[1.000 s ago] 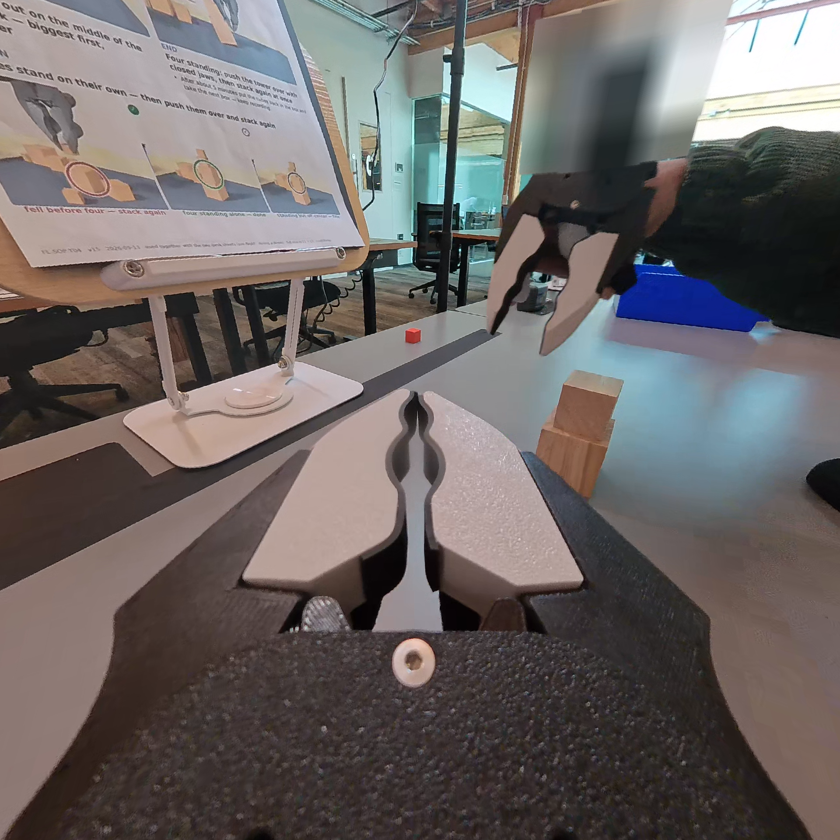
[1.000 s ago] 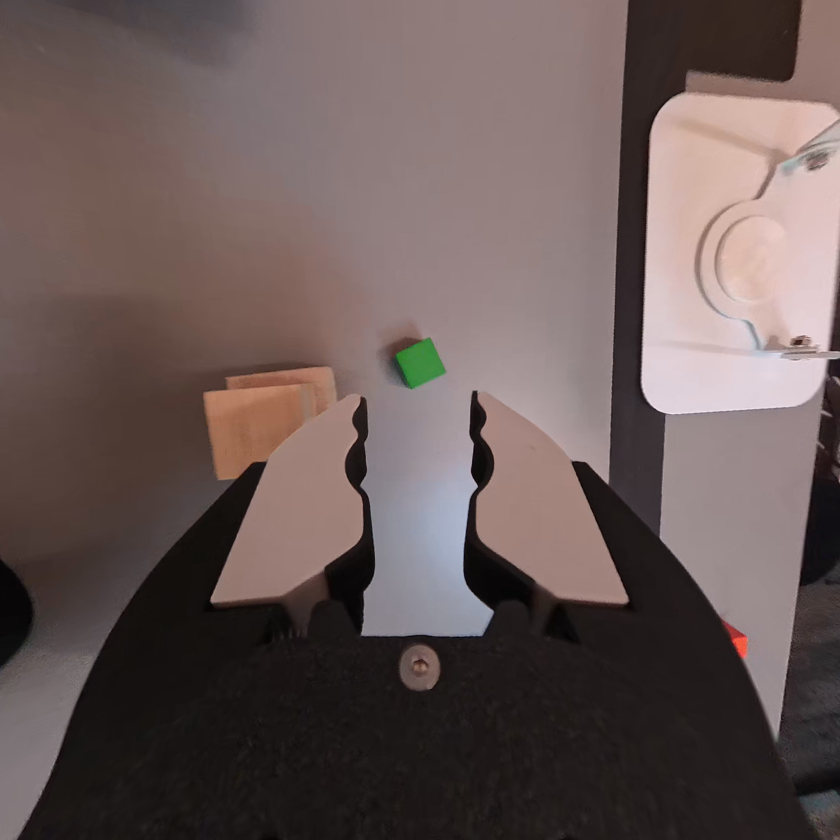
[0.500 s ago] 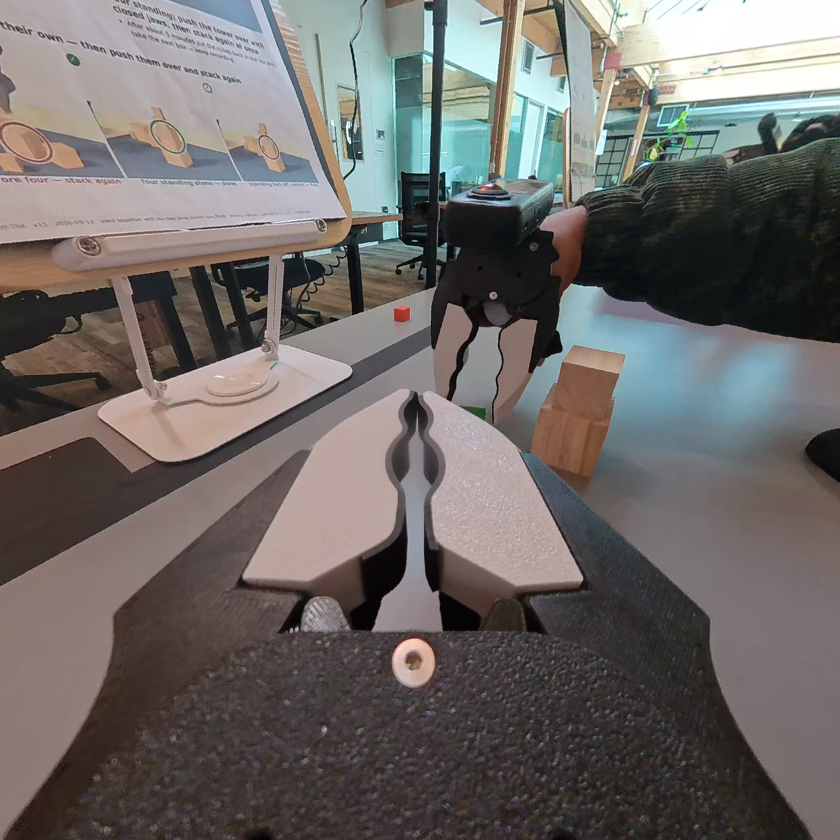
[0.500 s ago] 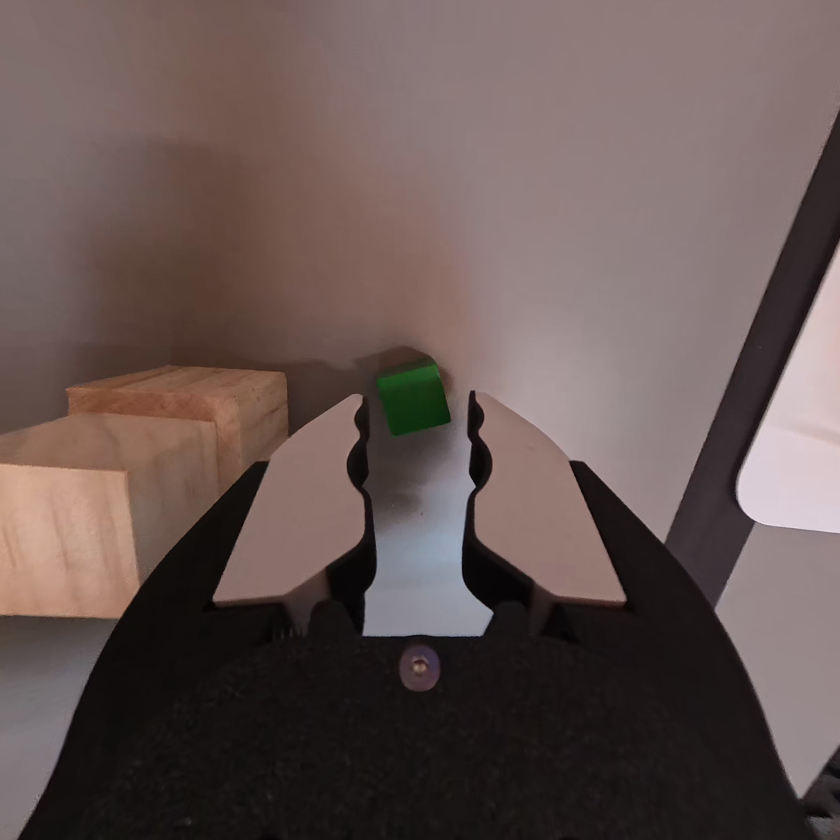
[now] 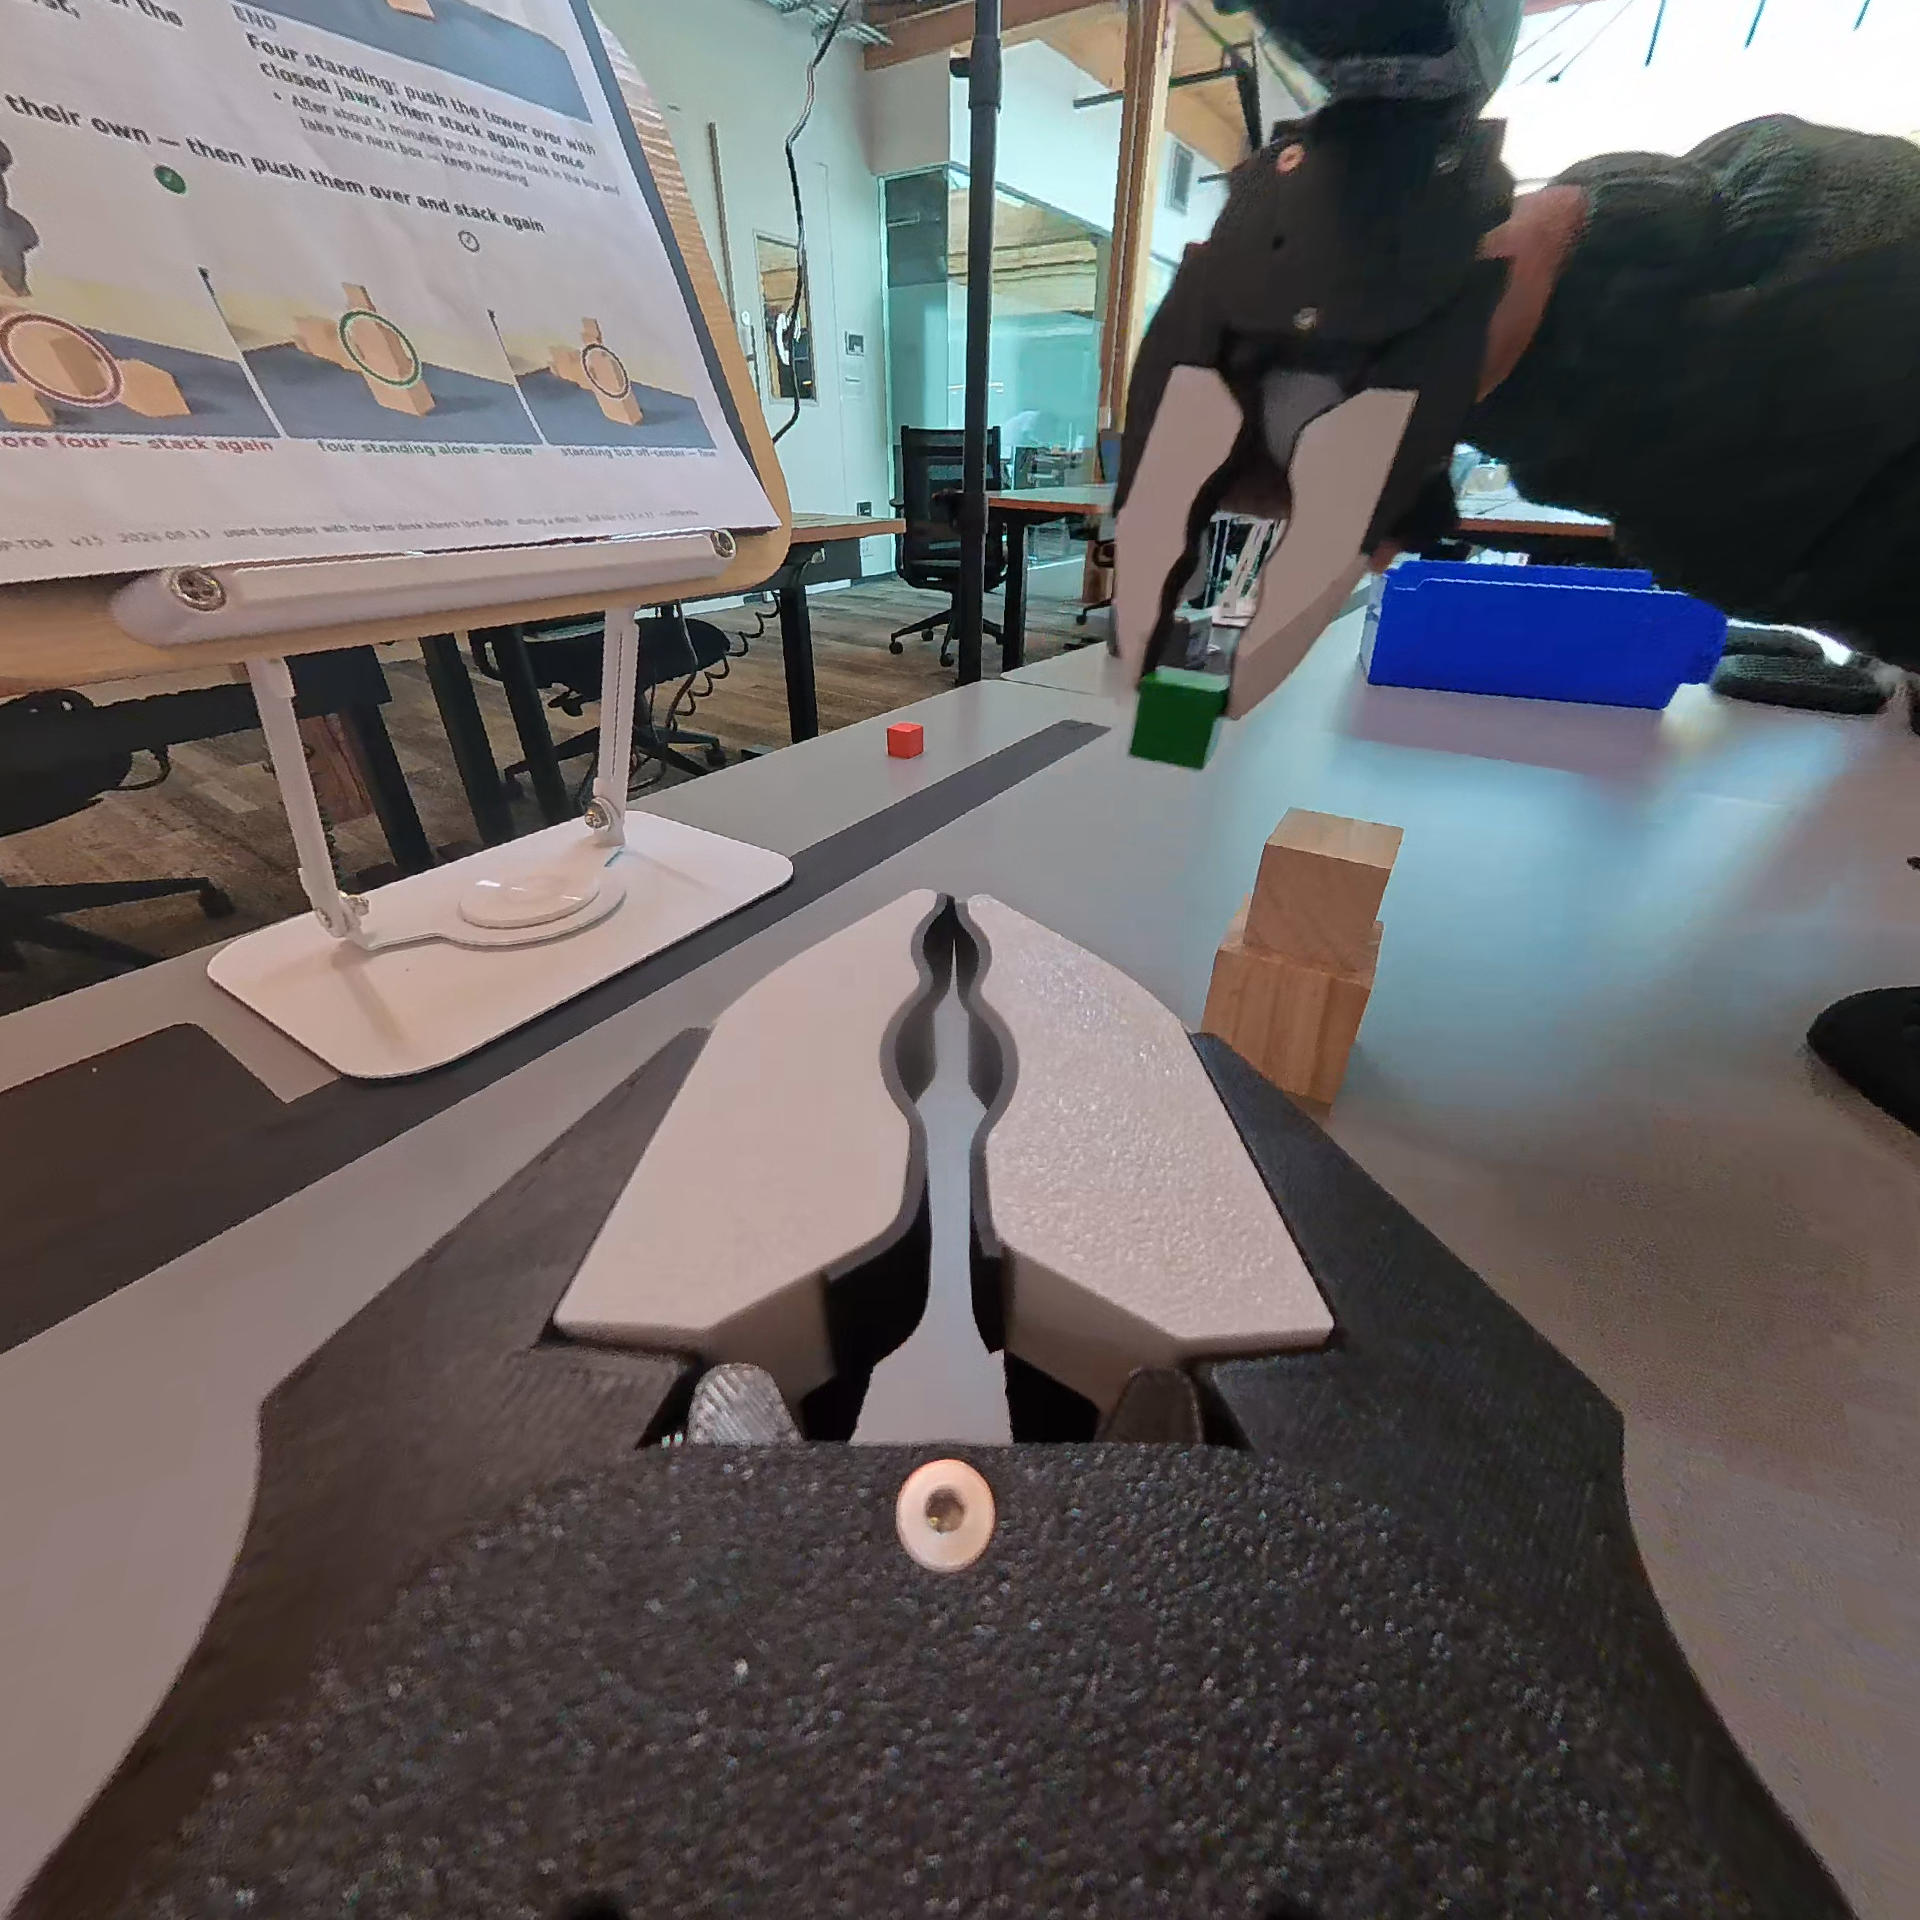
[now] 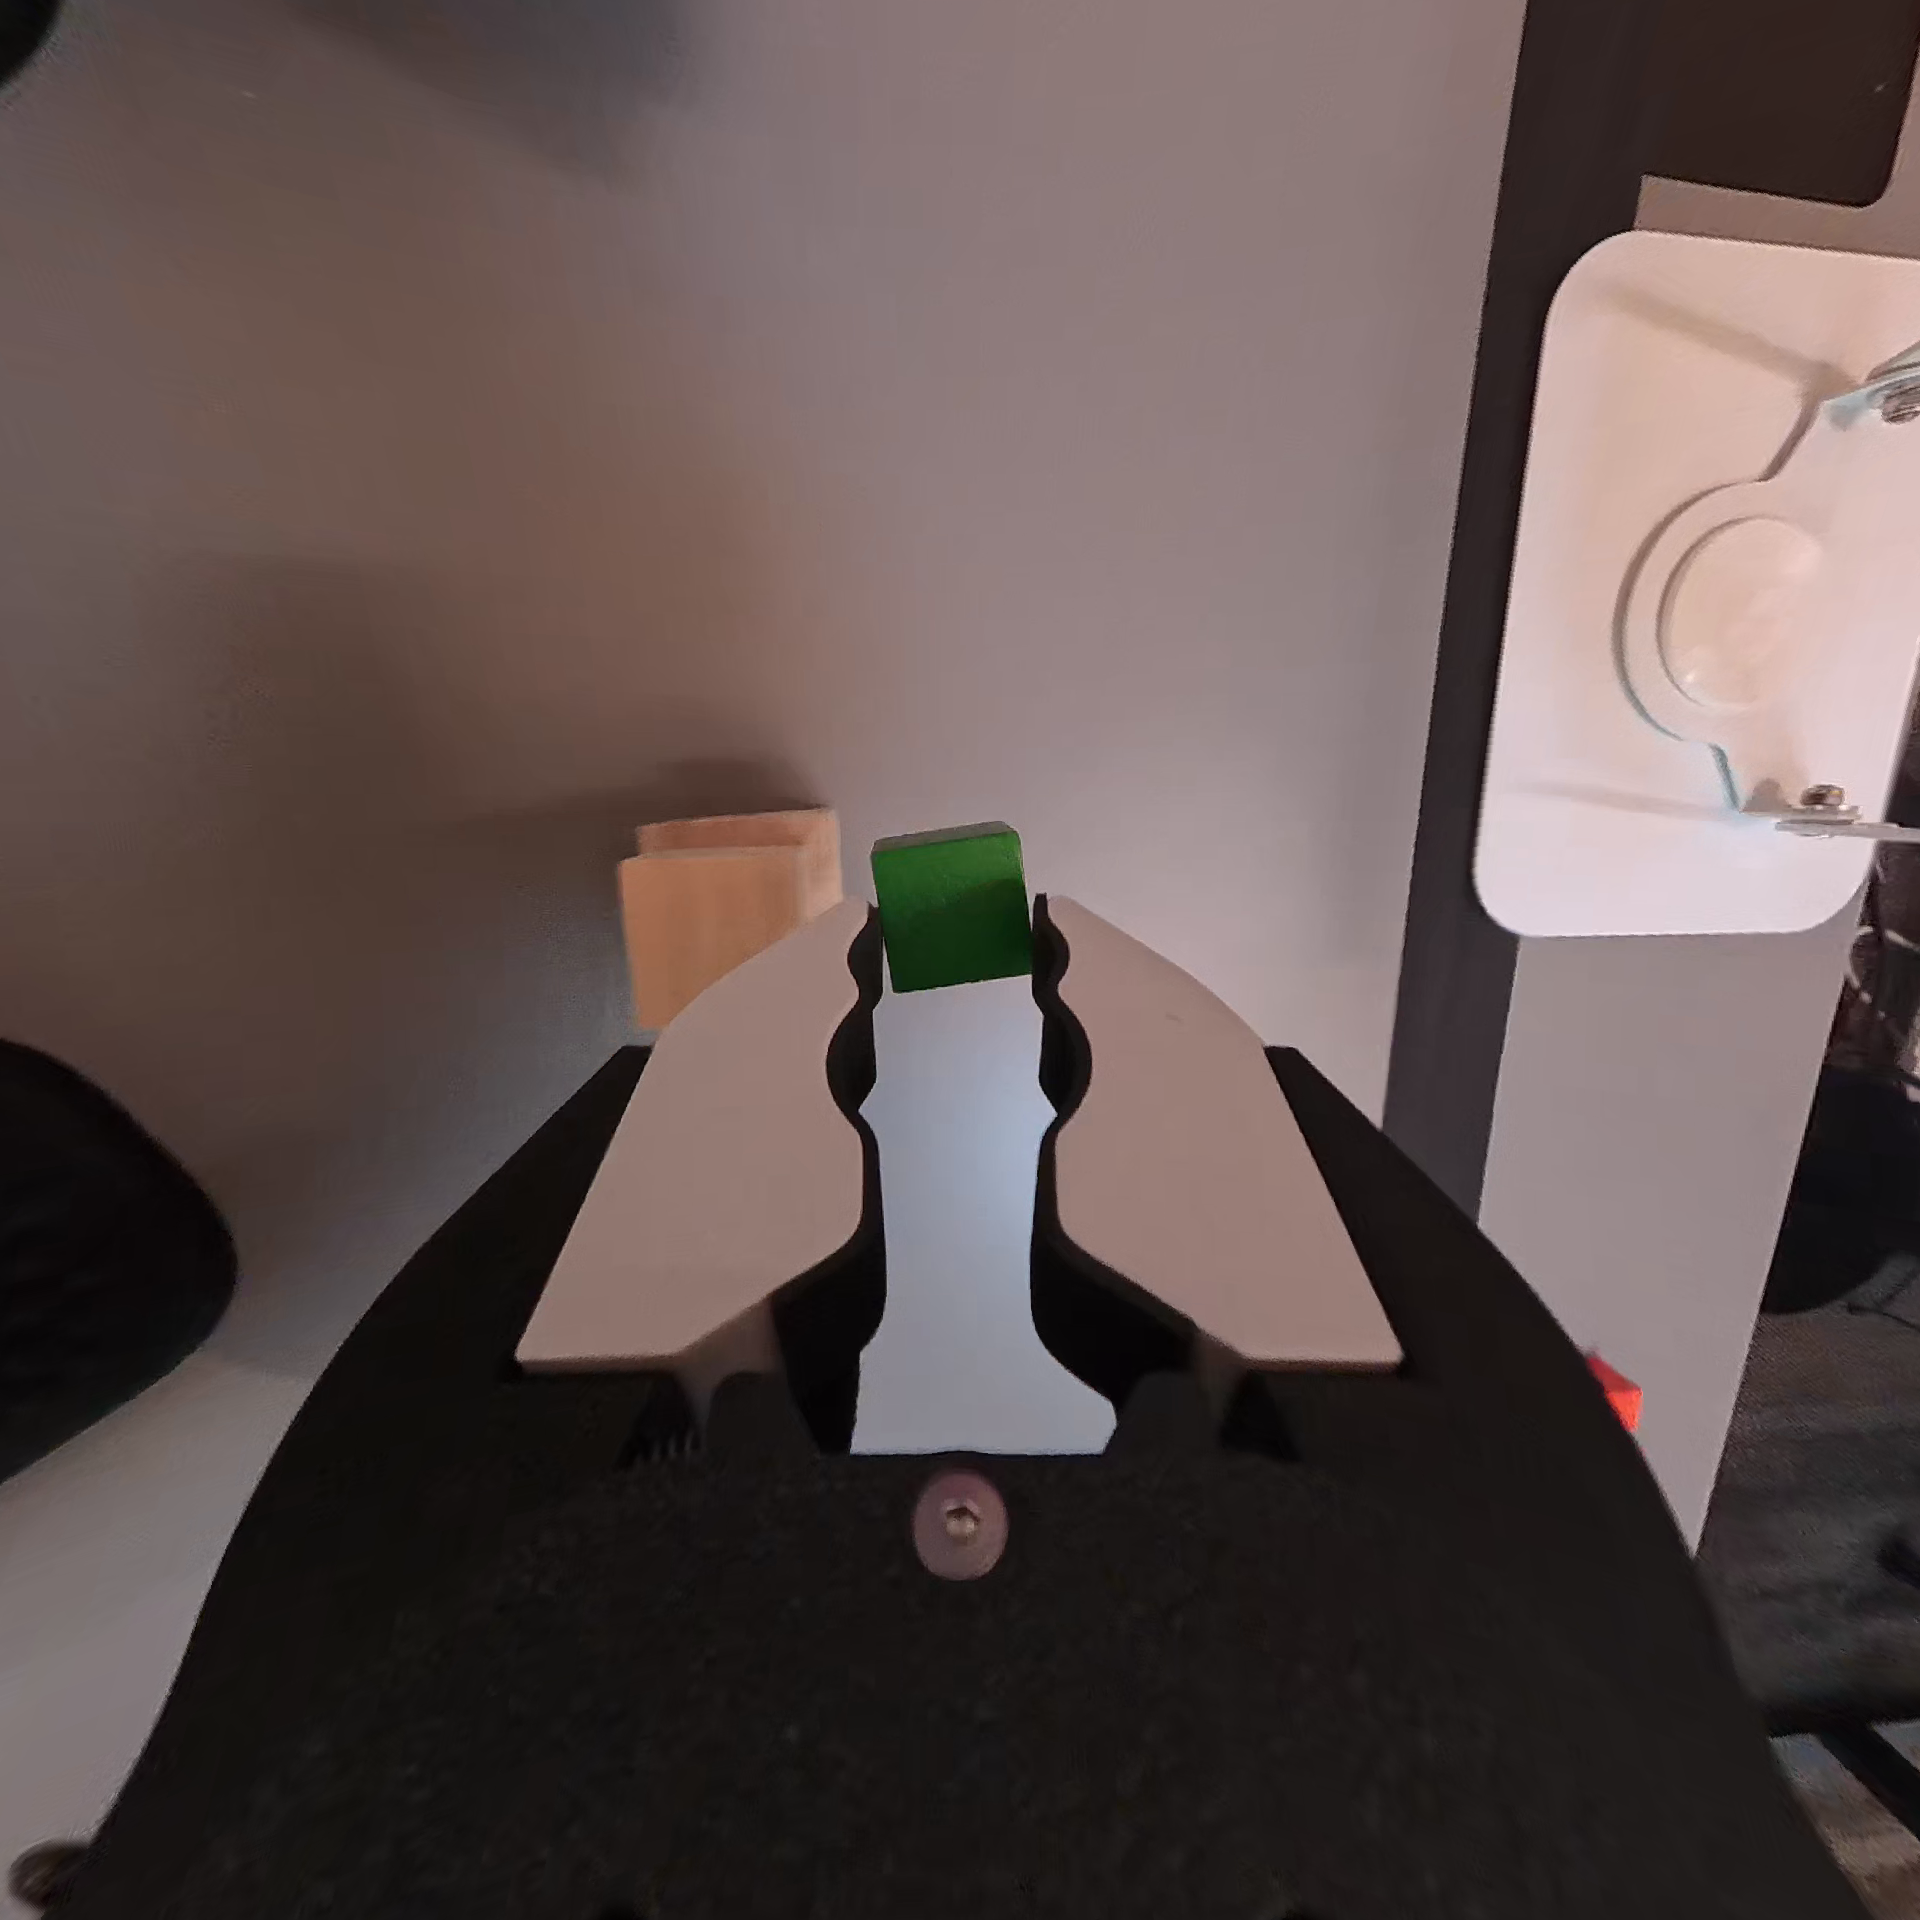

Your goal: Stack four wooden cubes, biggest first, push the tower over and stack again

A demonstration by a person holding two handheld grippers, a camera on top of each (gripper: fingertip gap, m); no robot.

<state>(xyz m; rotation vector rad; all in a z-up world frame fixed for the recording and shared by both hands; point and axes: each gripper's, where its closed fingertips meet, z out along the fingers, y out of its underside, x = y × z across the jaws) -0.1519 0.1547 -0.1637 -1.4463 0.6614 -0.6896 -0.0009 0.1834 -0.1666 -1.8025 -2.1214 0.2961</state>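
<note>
- Right wrist view: right gripper (image 6: pixel 954 914) pinches green cube (image 6: pixel 951 909) at fingertips, raised off grey table (image 6: pixel 520 416), near two stacked wooden blocks (image 6: pixel 717 914).
- Left gripper (image 5: pixel 953 920) fingers closed together, bare, low over table.
- Red cube (image 5: pixel 905 740) beyond dark strip (image 5: pixel 935 800).

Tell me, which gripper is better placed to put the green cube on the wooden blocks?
Probably the right gripper. It already pinches the green cube in the air, near the wooden blocks. The left gripper is shut, holds nothing and sits low over the table.
</note>
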